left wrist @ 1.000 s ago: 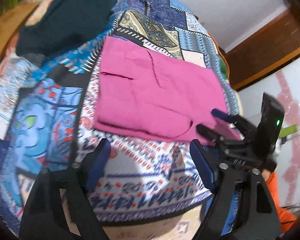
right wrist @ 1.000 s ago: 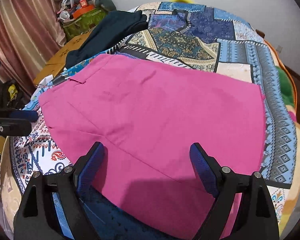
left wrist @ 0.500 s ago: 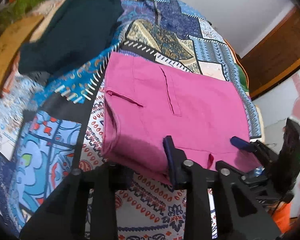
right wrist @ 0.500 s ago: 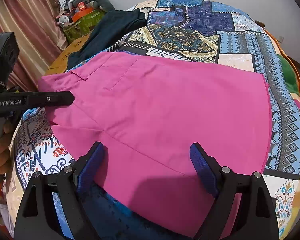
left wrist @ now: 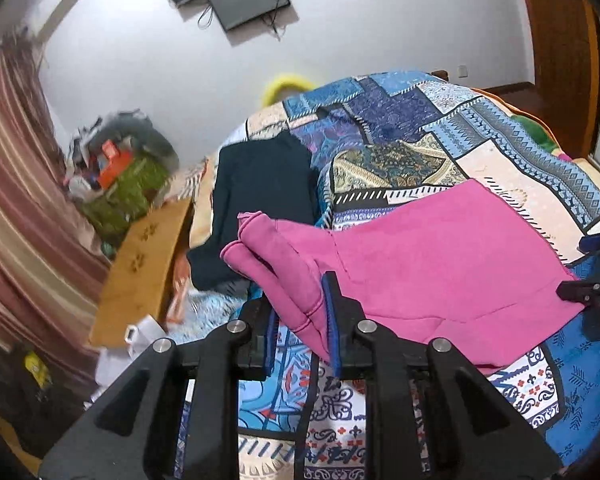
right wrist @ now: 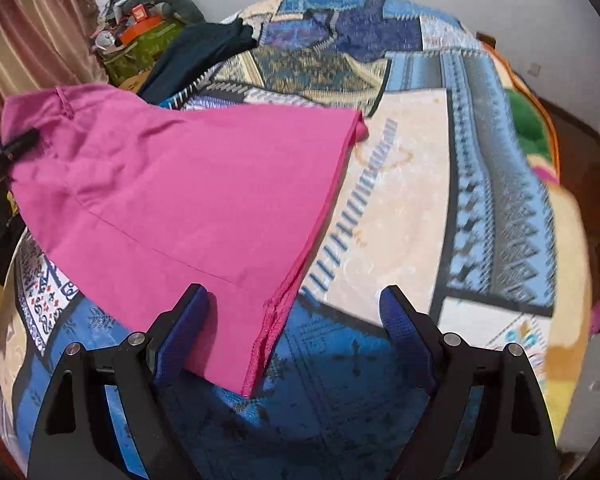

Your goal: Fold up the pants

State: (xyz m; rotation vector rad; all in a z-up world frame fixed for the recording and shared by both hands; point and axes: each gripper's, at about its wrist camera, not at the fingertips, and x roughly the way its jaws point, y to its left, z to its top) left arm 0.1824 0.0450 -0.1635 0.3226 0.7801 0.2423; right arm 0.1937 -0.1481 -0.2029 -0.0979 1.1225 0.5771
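- Left tool [left wrist: 300, 320] is clamped tight on the waistband end of the pink pants [left wrist: 440, 264] and has it lifted off the bed [right wrist: 420, 200]; the rest of the pants lies on the patchwork quilt.
- Right tool [right wrist: 296, 328] is spread wide, gripping nothing. The hem corner sits between its fingers.
- My take: pinch that hem corner before carrying the waistband over, or the fabric will likely drag and bunch.
- Keep the lifted end low and taut, and line up both edges before letting go.
- Steer clear of the dark garment [left wrist: 260, 200] lying just beside the pants.
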